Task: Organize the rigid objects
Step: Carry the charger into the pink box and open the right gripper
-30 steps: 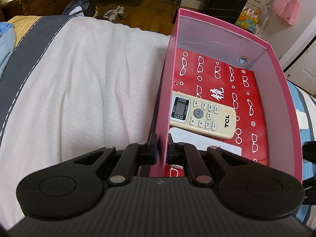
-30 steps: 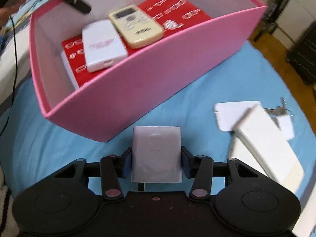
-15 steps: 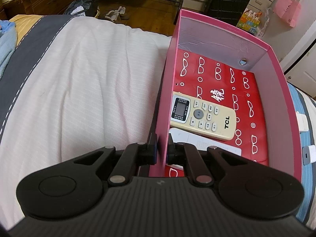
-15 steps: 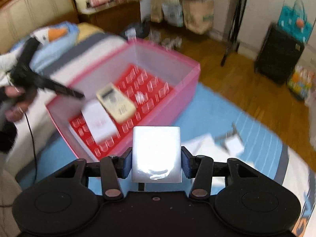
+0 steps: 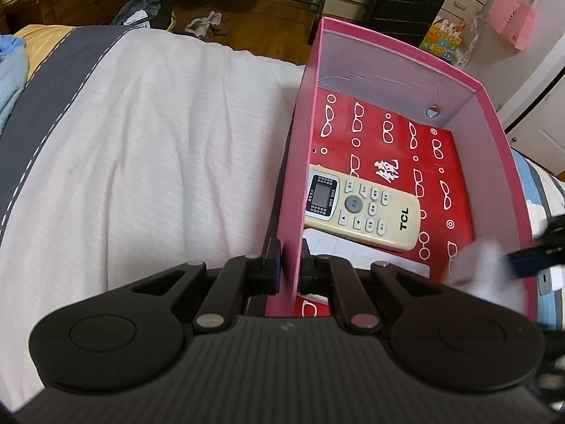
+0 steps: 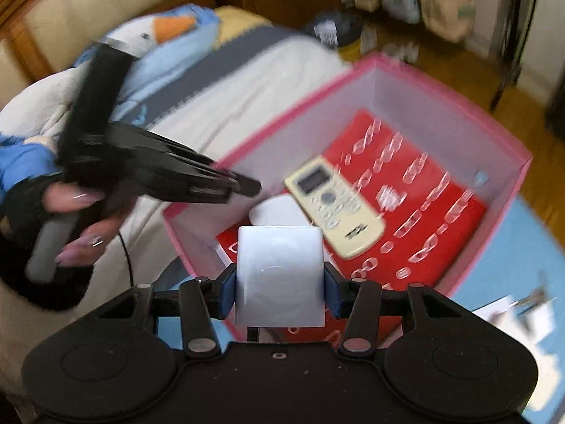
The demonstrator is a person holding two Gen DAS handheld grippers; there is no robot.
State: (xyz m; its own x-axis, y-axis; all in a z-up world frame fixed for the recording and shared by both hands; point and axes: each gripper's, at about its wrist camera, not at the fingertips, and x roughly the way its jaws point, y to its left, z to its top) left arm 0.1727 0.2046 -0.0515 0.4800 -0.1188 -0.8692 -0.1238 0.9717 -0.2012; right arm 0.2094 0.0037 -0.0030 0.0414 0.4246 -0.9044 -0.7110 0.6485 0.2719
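Note:
A pink box point(image 5: 395, 56) stands on the bed, with a red patterned book point(image 5: 399, 141) on its floor. On the book lie a cream TCL remote point(image 5: 363, 210) and a white flat device point(image 5: 339, 245). My left gripper point(image 5: 289, 268) is shut on the box's near left wall. My right gripper point(image 6: 280, 289) is shut on a pale grey square device point(image 6: 280, 275) and hangs over the near end of the pink box point(image 6: 459, 130), above the remote point(image 6: 335, 206). In the left wrist view that grey device point(image 5: 480, 272) shows blurred at the box's right wall.
The white bedspread point(image 5: 159, 162) stretches left of the box. A hand point(image 6: 74, 212) holds the left gripper's black body point(image 6: 141, 169). A plush toy point(image 6: 166, 35) lies at the bed head. White items point(image 6: 508, 314) lie on the blue sheet to the right. Bags and furniture stand on the wooden floor beyond.
My right gripper has carried the grey device up from the blue sheet and across to above the box, and it now shows at the box's right wall in the left wrist view. The left gripper stayed put.

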